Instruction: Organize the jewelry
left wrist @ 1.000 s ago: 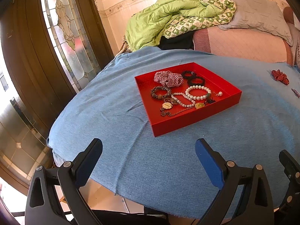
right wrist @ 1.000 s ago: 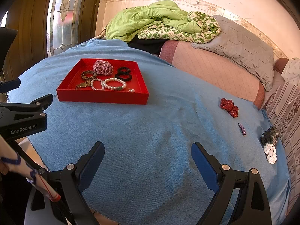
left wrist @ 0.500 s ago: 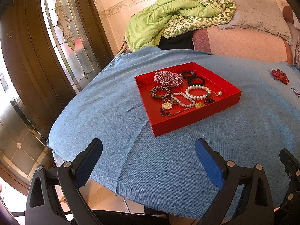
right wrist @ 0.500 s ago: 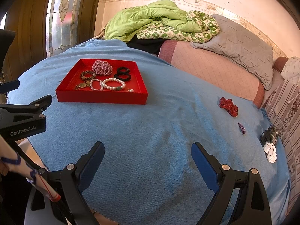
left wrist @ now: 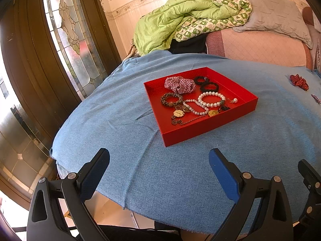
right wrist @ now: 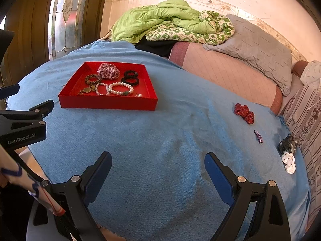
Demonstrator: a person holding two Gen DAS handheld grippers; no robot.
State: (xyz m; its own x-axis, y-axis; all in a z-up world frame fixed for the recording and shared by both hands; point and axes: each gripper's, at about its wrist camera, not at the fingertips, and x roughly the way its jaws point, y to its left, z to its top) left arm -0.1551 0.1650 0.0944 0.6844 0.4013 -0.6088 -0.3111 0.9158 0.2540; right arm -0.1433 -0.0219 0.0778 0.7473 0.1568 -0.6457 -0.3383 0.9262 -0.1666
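A red tray [left wrist: 208, 129] [right wrist: 108, 102] sits on the blue cloth and holds a plaid scrunchie [left wrist: 180, 84], two black hair ties [left wrist: 208, 86], pearl bracelets [left wrist: 210, 99], a leopard scrunchie [left wrist: 171, 99] and a chain with medallions [left wrist: 180, 114]. Loose on the cloth to the right lie a red dotted scrunchie [right wrist: 244, 112], a small purple clip [right wrist: 258, 136], a dark claw clip [right wrist: 287, 144] and a white scrunchie [right wrist: 289, 161]. My left gripper [left wrist: 159, 160] hangs open near the cloth's front edge, short of the tray. My right gripper [right wrist: 158, 163] is open over bare cloth, holding nothing.
The blue cloth [right wrist: 160, 140] covers a rounded table. Behind it stands a pink sofa [right wrist: 230, 74] with a green quilt [right wrist: 160, 20] and grey pillow [right wrist: 256, 48]. A stained-glass door [left wrist: 70, 30] is at the left. A person's patterned sleeve [right wrist: 30, 188] shows at lower left.
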